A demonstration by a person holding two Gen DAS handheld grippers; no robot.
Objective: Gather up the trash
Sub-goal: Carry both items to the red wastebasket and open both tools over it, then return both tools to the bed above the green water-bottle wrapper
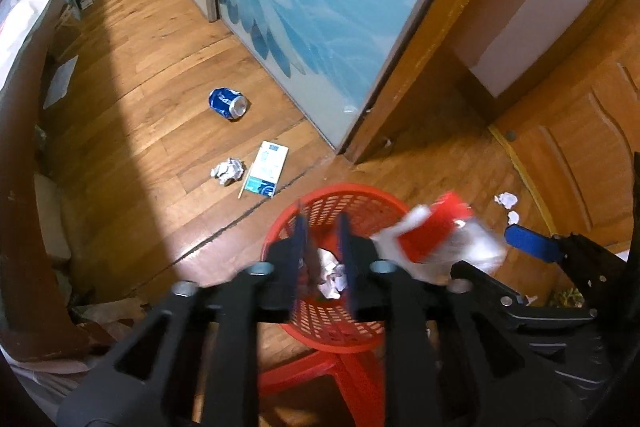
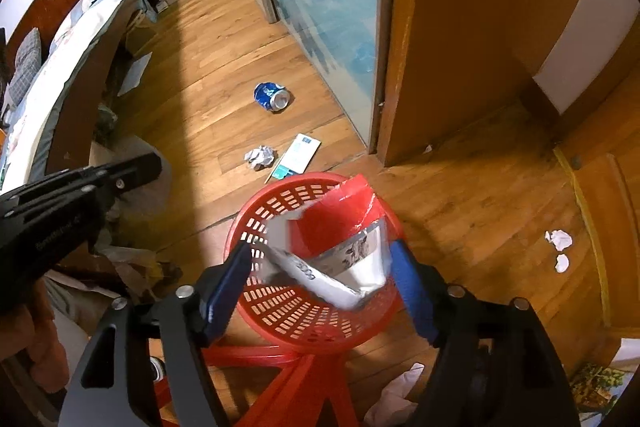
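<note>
- The step in hand looked like a drop-off: the right claw [image 2: 316, 263] stood wide apart over the red perforated plastic basket [image 2: 280, 311], with a crumpled red, white and silver foil wrapper [image 2: 344, 243] between its blue pads [image 2: 412, 291]. The wrapper touched neither pad clearly and was motion-blurred, so it was probably falling free, though contact at the right pad could not be ruled out.
- The left claw [image 1: 322, 255] hung over the same basket, its jaws parted by a narrow gap and gripping nothing.
- Much trash was left on the wooden plank floor [image 2: 224, 75]: a dented blue drink can [image 2: 272, 96], a white and teal flat carton [image 2: 298, 157], a crumpled white paper ball [image 2: 260, 157] just beside it, and two small white paper scraps [image 2: 559, 247] near the wooden door.
- The next move, as I judged it, called for swinging one claw down to the paper ball or carton, the nearest pieces, and spreading its jaws wider than the piece.
- Only the left wrist view showed inside the basket, where crumpled white paper [image 1: 332, 277] lay at the bottom; there the wrapper [image 1: 436, 239] appeared at the rim's right edge.
- Only the right wrist view showed the bed [image 2: 60, 67] along the left and more white crumpled paper [image 2: 394, 403] on the floor at the basket's foot.
</note>
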